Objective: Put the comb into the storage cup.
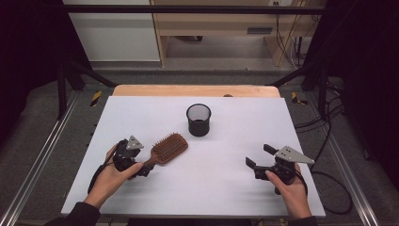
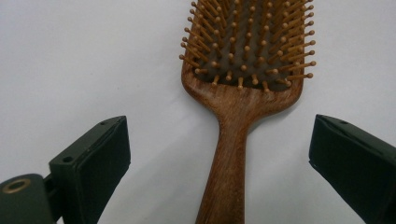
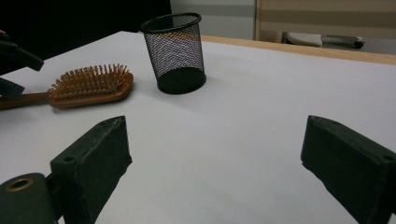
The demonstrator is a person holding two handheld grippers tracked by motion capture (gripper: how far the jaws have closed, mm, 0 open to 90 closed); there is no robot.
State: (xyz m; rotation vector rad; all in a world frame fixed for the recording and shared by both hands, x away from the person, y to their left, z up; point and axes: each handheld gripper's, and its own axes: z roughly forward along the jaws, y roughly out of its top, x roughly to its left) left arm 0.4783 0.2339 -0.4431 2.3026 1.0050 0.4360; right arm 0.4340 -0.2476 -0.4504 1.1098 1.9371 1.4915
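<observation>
The brush (image 1: 168, 147) lies flat on the table (image 1: 226, 188), bristles up, just left of and nearer the person than the cup (image 1: 198, 119). Its handle points away from the cup, toward the left gripper (image 1: 141, 170). That gripper's 2 jaws stand wide, one on each side of the handle, clear of the wood. The right gripper (image 1: 258, 157) sits well right of the cup, nearer the person, its jaws also wide with only bare table between them. The cup stands upright.

A lab recording bay: a white worktop (image 1: 141, 113) inside a black metal frame (image 1: 188, 9), dark curtains (image 1: 28, 56), loose cables (image 1: 324, 122) on the floor.
</observation>
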